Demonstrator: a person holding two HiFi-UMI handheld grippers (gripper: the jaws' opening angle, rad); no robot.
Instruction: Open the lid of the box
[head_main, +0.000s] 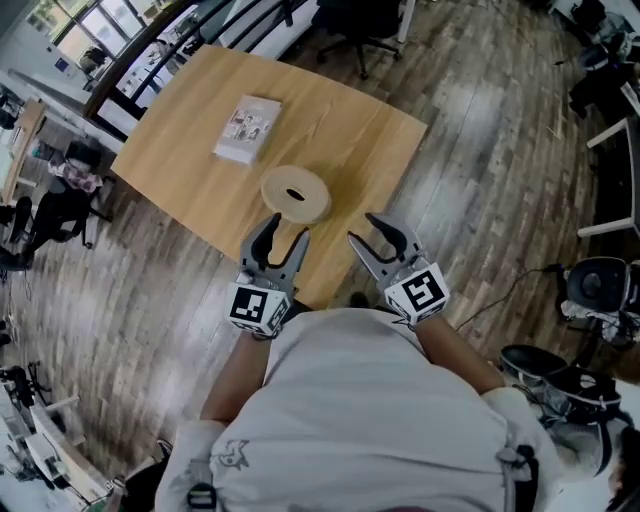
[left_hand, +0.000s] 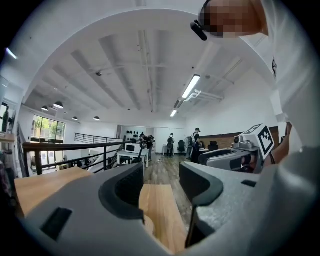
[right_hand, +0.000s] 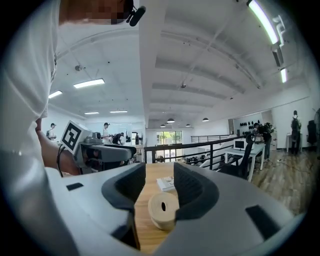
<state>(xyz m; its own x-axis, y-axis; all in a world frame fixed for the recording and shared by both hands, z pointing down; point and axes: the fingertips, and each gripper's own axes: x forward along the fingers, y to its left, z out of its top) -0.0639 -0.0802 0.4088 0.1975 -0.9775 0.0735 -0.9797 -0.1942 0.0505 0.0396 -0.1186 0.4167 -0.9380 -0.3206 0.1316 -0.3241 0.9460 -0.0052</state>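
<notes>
A round, pale wooden box with a slot in its lid stands on the wooden table, near the front edge. My left gripper is open just in front of it, jaws level, with nothing between them. My right gripper is open to the box's right, tilted toward it. In the right gripper view the box lies ahead of the open right gripper, not touched. In the left gripper view the open left gripper frames bare table, and a rounded wooden edge peeks past the left jaw.
A white booklet lies farther back on the table; it also shows as the booklet beyond the box. The table ends close in front of me. Office chairs and desks stand on the wood floor around it, and a black railing runs behind.
</notes>
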